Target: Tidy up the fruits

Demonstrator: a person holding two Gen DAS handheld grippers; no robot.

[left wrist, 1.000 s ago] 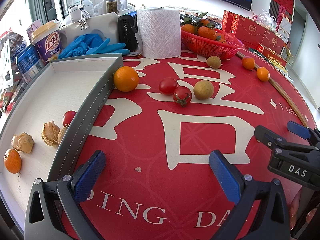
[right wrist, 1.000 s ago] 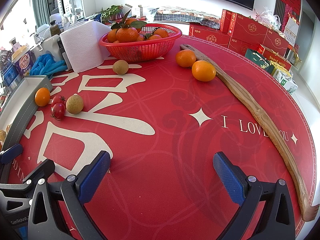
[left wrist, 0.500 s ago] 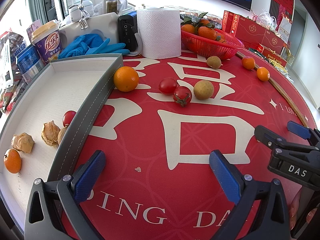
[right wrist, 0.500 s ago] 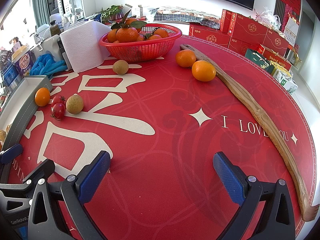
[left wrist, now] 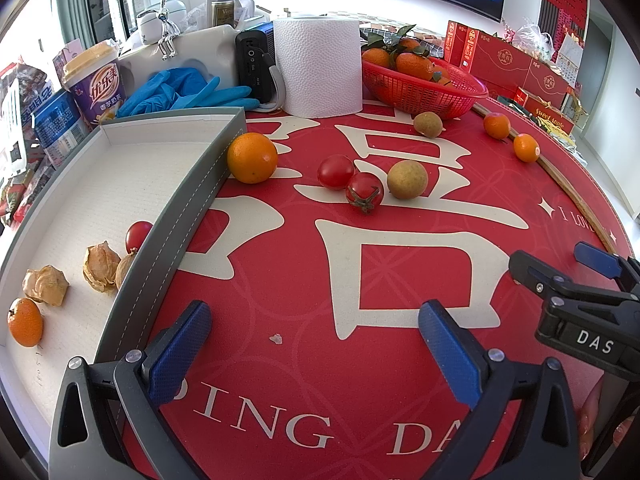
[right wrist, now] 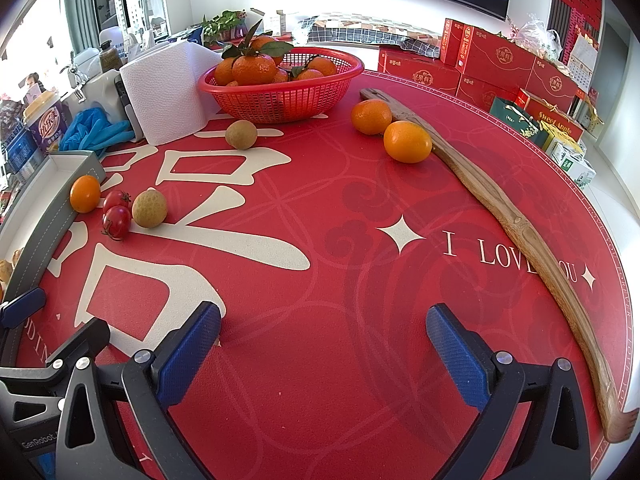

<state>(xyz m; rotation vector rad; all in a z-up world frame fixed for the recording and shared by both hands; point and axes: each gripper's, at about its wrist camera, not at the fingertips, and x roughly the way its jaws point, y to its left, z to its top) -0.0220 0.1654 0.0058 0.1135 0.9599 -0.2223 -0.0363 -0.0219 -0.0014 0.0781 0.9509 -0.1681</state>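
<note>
A round table is covered with a red cloth (right wrist: 320, 280) that has big white characters, and a large screen hangs on the wall behind it. The left gripper (left wrist: 316, 348) hovers low over the cloth with its blue pads wide apart and nothing between them; the right gripper (right wrist: 324, 344) is just beside it, also spread wide and empty. The loose fruits lie well ahead of both. An orange (left wrist: 252, 157) touches the outer wall of the grey tray (left wrist: 168, 240), and near it two cherry tomatoes (left wrist: 350, 182) and a round brown fruit (left wrist: 407, 179) sit close together. Further away, a second brown fruit (right wrist: 240, 134) lies just in front of the red basket (right wrist: 280, 96), and two more oranges (right wrist: 392, 130) rest against a long wooden stick (right wrist: 520, 240). The tray is cut off at the left edge of the left wrist view, so I cannot see all of it. One husked fruit is half hidden behind the tray wall. Inside the tray there are a small orange (left wrist: 25, 322), papery husked fruits (left wrist: 72, 280) and one cherry tomato (left wrist: 138, 234). The basket holds oranges with green leaves. A paper towel roll (left wrist: 318, 66) stands beside the basket.
</note>
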